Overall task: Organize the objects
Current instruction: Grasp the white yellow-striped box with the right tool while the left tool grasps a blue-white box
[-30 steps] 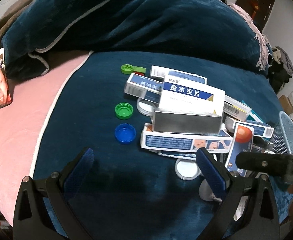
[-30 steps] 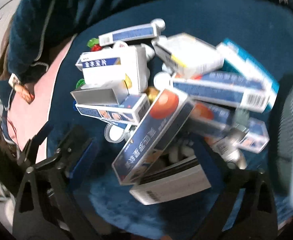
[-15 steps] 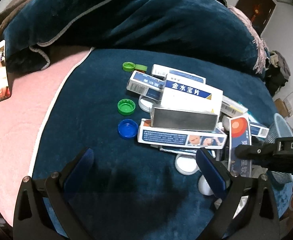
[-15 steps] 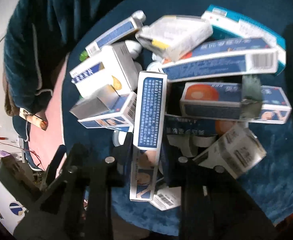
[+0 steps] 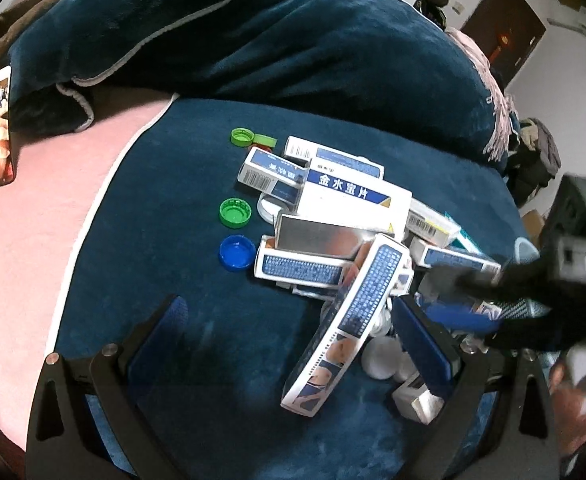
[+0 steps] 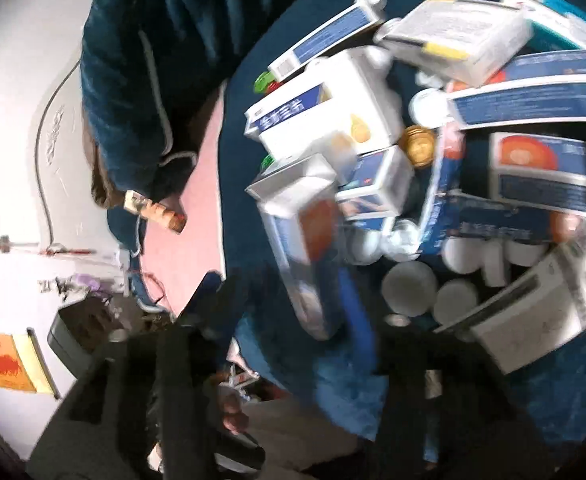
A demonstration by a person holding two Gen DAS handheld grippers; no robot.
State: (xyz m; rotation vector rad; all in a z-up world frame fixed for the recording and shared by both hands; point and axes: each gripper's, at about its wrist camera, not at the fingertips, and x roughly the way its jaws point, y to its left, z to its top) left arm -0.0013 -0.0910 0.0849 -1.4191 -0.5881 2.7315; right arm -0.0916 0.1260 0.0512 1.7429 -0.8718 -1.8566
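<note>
Long blue-and-white box (image 5: 349, 320): tilted, upper end propped on the heap of medicine boxes (image 5: 345, 208), lower end on the dark blue blanket (image 5: 165, 240), at 6 o'clock of the heap. Right gripper (image 6: 293, 300): jaws just been opening, box between them, contact too blurred to tell. Left gripper (image 5: 293, 340): released, wide, empty; green cap (image 5: 235, 212) and blue cap (image 5: 237, 253) at 9 o'clock of the heap.
</note>
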